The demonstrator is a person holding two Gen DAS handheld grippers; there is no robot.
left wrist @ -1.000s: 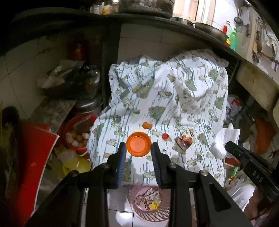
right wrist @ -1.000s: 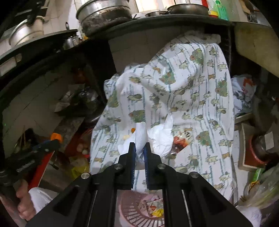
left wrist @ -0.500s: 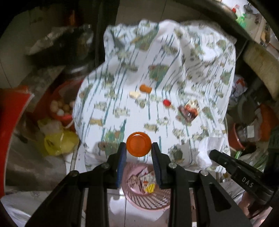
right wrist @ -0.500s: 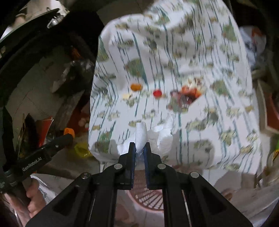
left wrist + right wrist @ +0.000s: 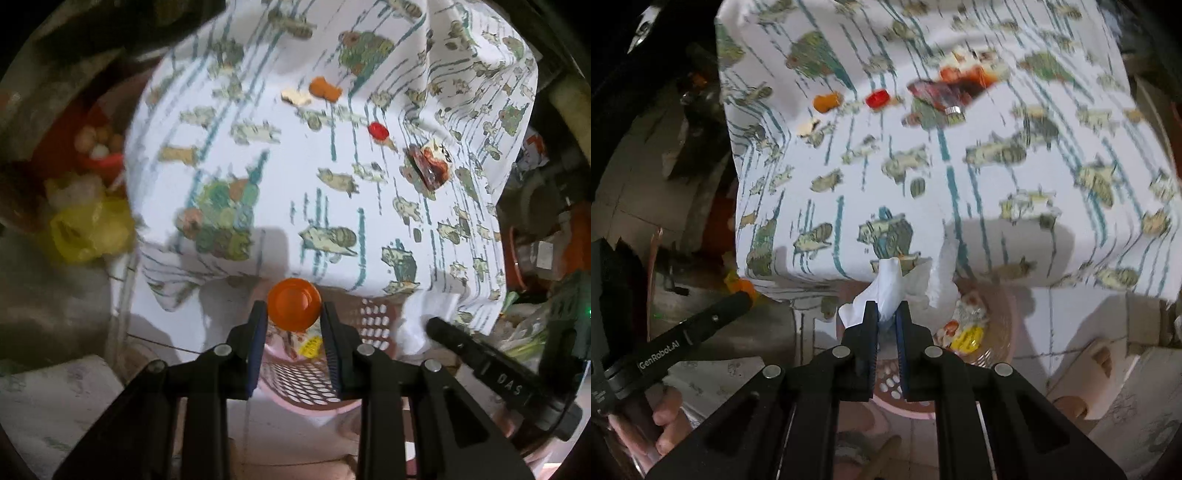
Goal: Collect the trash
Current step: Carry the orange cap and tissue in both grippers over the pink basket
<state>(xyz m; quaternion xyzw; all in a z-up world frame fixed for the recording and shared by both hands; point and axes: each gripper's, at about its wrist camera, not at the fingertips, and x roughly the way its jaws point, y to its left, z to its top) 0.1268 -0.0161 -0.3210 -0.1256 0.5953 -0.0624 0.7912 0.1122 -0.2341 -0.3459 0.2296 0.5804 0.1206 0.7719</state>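
The left gripper (image 5: 294,325) pinches an orange lid (image 5: 294,304) above the pink basket (image 5: 306,387), which stands on the floor below the desk's near edge; the fingers hide much of its contents. The right gripper (image 5: 886,325) is clamped on a white tissue (image 5: 886,291) over the same basket (image 5: 997,332). On the patterned cloth (image 5: 258,166), blurred scraps lie near the far edge: an orange piece (image 5: 324,88), a red cap (image 5: 378,130) and a crumpled wrapper (image 5: 430,168).

The basket (image 5: 373,325) is half hidden behind the left gripper (image 5: 293,325) and its orange lid (image 5: 294,304). At twelve o'clock the wrapper (image 5: 945,92) is motion-blurred, its print unreadable.
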